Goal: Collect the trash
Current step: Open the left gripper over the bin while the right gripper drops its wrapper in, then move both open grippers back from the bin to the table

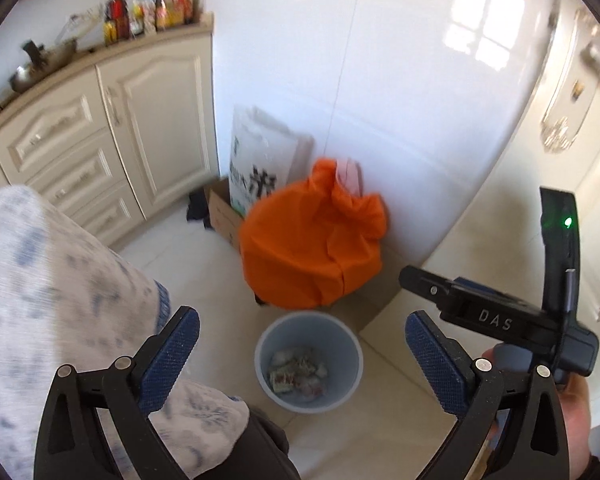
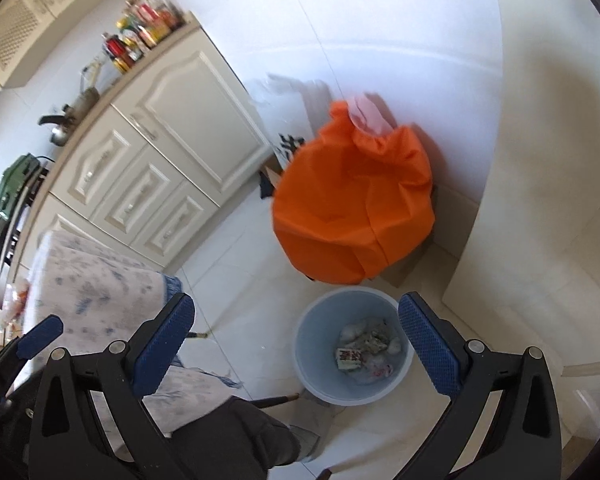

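A pale blue waste bin [image 1: 342, 394] [image 2: 312, 368] stands on the tiled floor below both grippers. Inside it lies crumpled trash [image 1: 298, 372] [image 2: 364, 350], including a red-and-white wrapper. My left gripper [image 1: 302, 354] hangs above the bin, its blue pads wide apart with nothing between them. My right gripper [image 2: 296, 340] is open too and holds nothing; the bin shows between its fingers. In the left wrist view the right gripper [image 1: 420, 300] appears at the right edge, held in a hand [image 1: 576, 408].
A stuffed orange bag [image 1: 312, 236] [image 2: 356, 204] leans against the white wall behind the bin, beside a printed white bag [image 1: 256, 160] and a cardboard box [image 1: 224, 212]. Cream cabinets [image 1: 100, 128] [image 2: 160, 160] carry bottles and pots. A table with a blue-patterned cloth [image 1: 60, 304] [image 2: 100, 292] is at left.
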